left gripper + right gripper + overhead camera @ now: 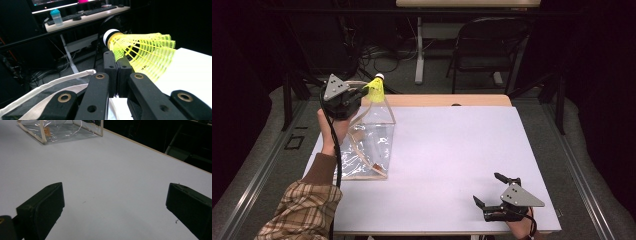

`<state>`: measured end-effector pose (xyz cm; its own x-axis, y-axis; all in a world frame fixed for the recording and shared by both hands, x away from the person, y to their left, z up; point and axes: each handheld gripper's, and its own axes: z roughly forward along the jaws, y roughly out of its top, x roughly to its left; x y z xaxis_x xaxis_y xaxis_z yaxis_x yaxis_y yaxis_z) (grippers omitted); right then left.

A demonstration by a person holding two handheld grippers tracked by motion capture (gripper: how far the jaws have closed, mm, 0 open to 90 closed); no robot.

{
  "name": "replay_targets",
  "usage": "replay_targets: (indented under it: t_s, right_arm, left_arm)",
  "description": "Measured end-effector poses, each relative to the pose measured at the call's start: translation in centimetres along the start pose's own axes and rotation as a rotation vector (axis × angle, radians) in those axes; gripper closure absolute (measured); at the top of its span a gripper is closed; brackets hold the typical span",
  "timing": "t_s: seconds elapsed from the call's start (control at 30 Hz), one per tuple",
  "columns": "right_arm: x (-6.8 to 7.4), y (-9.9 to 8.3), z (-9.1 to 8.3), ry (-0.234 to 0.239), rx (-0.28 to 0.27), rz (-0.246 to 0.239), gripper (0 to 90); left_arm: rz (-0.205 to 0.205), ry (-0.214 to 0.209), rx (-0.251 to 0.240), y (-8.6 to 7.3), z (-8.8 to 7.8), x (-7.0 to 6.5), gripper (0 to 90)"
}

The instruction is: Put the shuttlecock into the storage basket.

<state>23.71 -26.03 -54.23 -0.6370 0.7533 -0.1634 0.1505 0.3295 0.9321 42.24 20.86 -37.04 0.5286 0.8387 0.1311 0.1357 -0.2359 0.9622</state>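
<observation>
Nearest, at the left edge, a plaid sleeve (302, 207) leads to the left gripper (362, 93) — jaws clamped on a yellow shuttlecock (375, 89) above the clear bag (367, 145) at far left; the right gripper (496, 192) rests near right on the white table (452, 150), jaws wide apart.

The left tongs (362, 93) are raised at the far left, with the plaid-sleeved forearm (307, 202) reaching forward from the bottom edge, and their jaws are pressed together on the yellow shuttlecock (140, 53). The right tongs (489, 192) rest low at the near right corner of the table (452, 150). Their jaws stand wide apart and hold nothing.
</observation>
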Motion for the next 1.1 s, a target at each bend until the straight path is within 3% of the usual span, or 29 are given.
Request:
replay_targets:
  t_s: [1.1]
  right_arm:
    - [0.0,0.0,0.0,-0.001,0.004,-0.003,1.5]
  left_arm:
    - [-0.059,0.085,-0.008,-0.9,-1.6,2.8,89.2]
